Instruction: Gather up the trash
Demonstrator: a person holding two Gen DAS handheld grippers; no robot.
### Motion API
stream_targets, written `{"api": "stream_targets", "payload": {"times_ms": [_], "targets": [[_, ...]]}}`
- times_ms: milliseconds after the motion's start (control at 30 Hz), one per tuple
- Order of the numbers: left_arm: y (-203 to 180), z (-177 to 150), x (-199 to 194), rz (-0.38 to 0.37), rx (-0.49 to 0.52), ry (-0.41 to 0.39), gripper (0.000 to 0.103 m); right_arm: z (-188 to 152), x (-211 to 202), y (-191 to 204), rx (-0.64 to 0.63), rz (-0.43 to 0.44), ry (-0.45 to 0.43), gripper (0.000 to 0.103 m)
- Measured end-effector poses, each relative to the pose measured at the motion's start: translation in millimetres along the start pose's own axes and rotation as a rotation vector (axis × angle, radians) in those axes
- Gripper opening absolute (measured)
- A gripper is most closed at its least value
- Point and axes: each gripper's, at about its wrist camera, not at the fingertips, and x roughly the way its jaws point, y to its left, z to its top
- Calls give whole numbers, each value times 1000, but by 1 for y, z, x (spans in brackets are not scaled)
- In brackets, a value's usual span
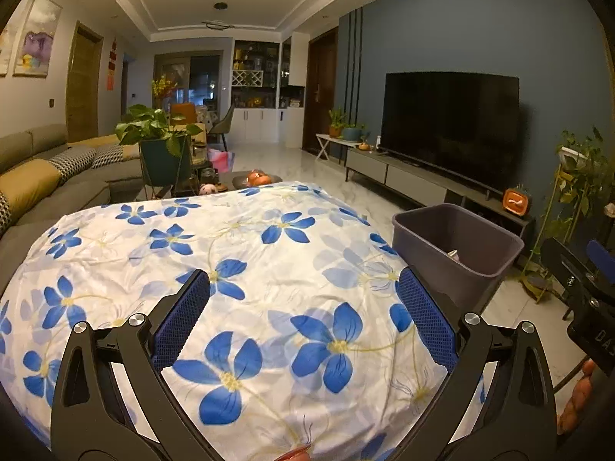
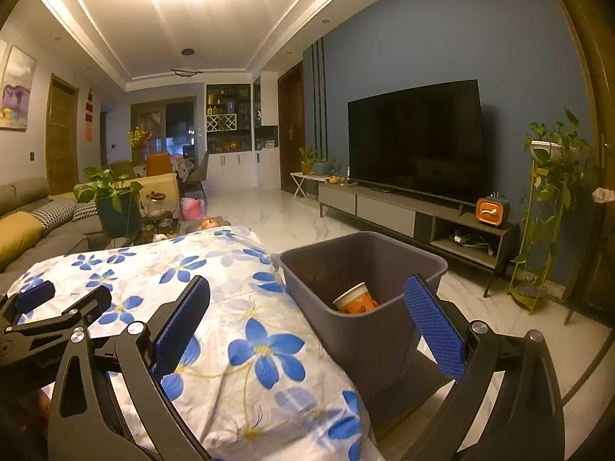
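Observation:
A dark grey bin [image 2: 357, 265] stands on the floor at the right edge of a table covered by a white cloth with blue flowers [image 2: 215, 288]. An orange paper cup [image 2: 355, 299] lies inside the bin. In the left wrist view the bin [image 1: 457, 246] shows a scrap of trash [image 1: 453, 254] inside. My left gripper [image 1: 303, 296] hangs open over the cloth [image 1: 230, 269] with nothing between its blue pads. My right gripper [image 2: 307, 299] is open too, over the table's right edge and the bin's near wall, holding nothing.
A TV [image 2: 415, 142] on a low grey console [image 2: 403, 211] lines the blue wall at right. A tall plant stand [image 2: 542, 223] stands by the console's near end. A sofa [image 1: 46, 176] and a potted plant [image 1: 161, 142] sit to the left, beyond the table.

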Motion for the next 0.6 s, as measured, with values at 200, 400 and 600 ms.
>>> {"api": "stream_targets", "payload": {"times_ms": [200, 400, 600], "targets": [[3, -1, -20, -3, -7, -18, 97, -4, -17, 12, -31, 3, -13, 97], [5, -2, -34, -3, -8, -37, 97, -5, -30, 18, -41, 17, -26, 97], [9, -3, -42, -11, -20, -38, 97, -4, -36, 22, -42, 18, -39, 97]]}}
